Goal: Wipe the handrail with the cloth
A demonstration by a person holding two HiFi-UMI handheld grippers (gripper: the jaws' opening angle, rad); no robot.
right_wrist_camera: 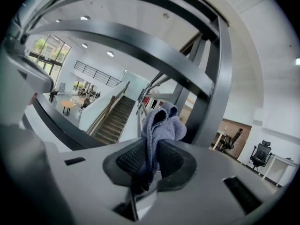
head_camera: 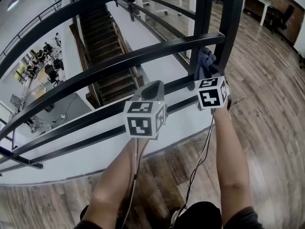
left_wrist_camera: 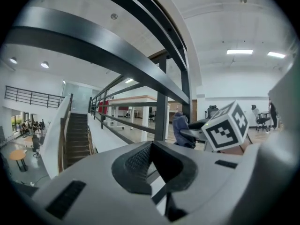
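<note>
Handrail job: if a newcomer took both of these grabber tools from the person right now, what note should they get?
Right gripper: shut on the bunched blue-grey cloth, raised to the black metal handrail near its upright post; contact unclear.
Left gripper: open, empty.
Done: cloth is gripped; which stretches are wiped cannot be told.
Left: wipe along the bars.
</note>
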